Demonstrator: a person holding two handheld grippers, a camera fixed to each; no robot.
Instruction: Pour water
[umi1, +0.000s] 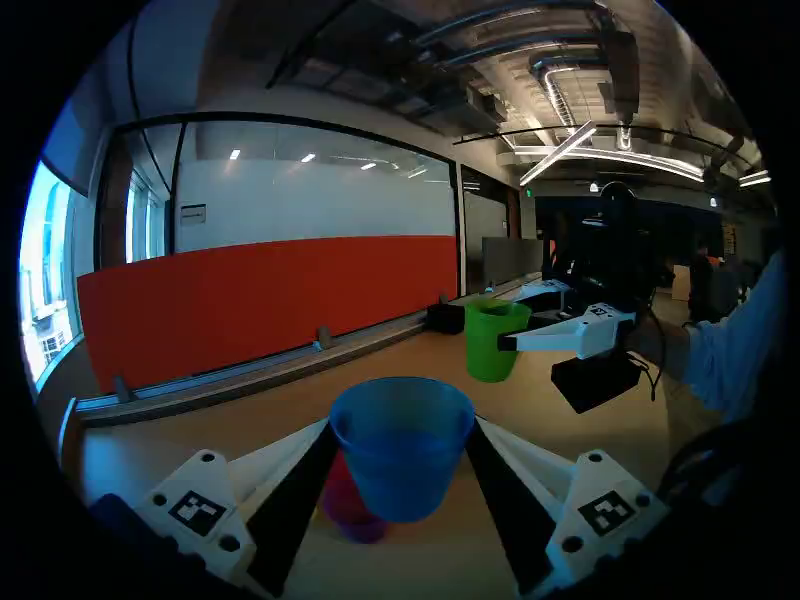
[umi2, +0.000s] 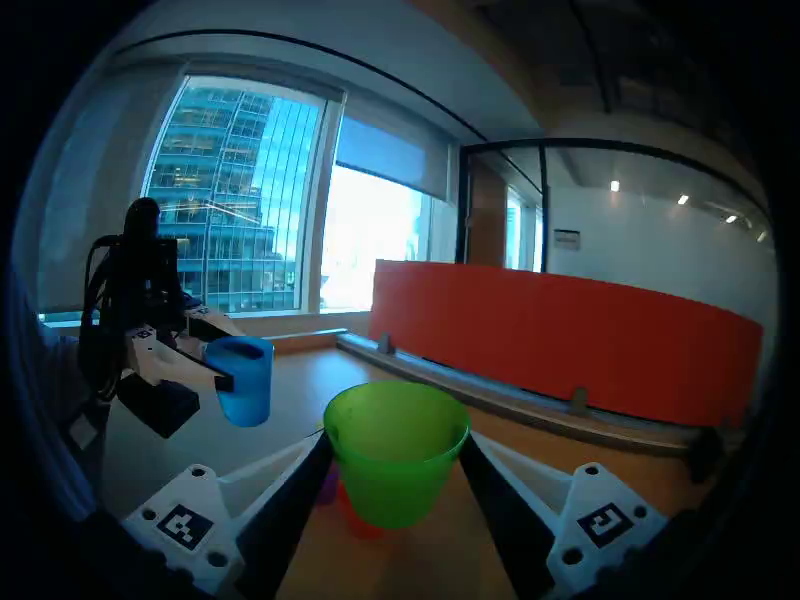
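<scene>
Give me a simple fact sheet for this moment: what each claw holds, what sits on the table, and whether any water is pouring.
Left gripper: shut on the blue cup, held upright
Right gripper: shut on the green cup, held upright
Under the blue cup: a purple cup standing on the wooden table
Background: orange partition, window
Pouring: none visible; both held cups are level
Water in the cups: cannot tell
</scene>
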